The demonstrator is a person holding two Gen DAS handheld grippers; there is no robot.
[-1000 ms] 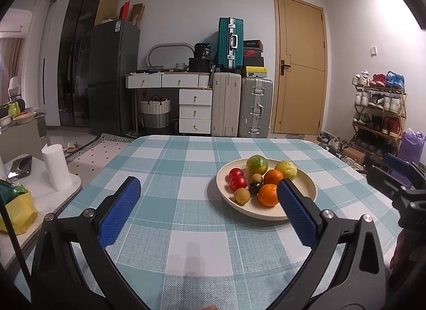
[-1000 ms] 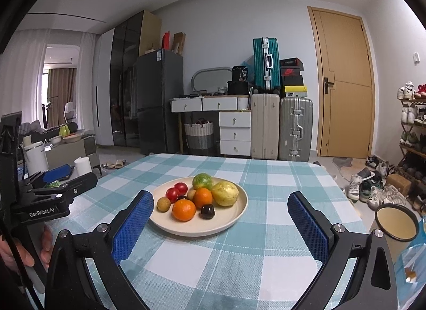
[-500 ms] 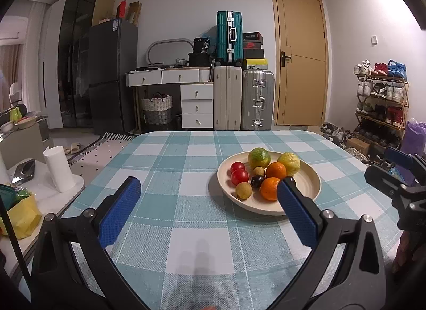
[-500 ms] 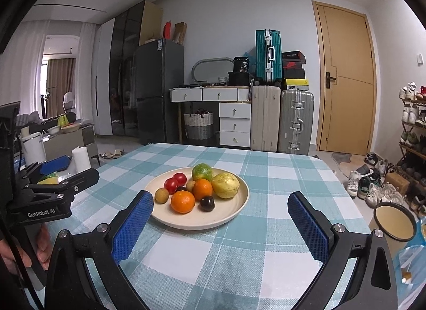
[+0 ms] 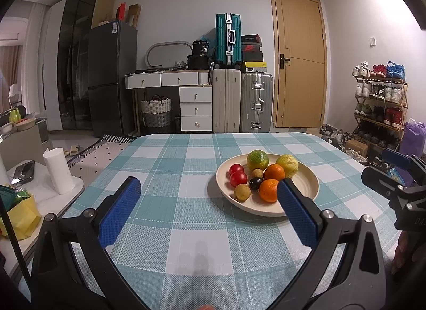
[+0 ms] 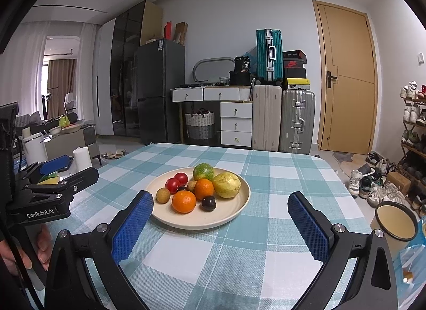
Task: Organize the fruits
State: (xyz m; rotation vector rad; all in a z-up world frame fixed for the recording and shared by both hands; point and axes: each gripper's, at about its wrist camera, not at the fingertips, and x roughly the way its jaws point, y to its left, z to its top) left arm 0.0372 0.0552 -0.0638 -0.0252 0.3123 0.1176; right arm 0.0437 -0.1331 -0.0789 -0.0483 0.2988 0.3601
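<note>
on the checked table, left view: the left gripper [image 5: 205,192] hangs spread wide and empty, short of the plate [image 5: 308,176].
left view, plate: two tomatoes [image 5: 237,175], a green citrus [image 5: 257,160], two oranges [image 5: 269,190] and a dark plum [image 5: 255,182] lie on it.
right view, tool: the right gripper [image 6: 221,210] is also parted, holding nothing, plate between its pads.
right view, plate: a yellow guava [image 6: 226,185] sits at the plate's right side.
right view, doing it well: likely best to close gently on one fruit at the plate's near rim.

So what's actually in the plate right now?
The plate holds two oranges, two red tomatoes, a green citrus, a yellow-green fruit, small brown and dark fruits. Anything underneath is hidden.
</note>
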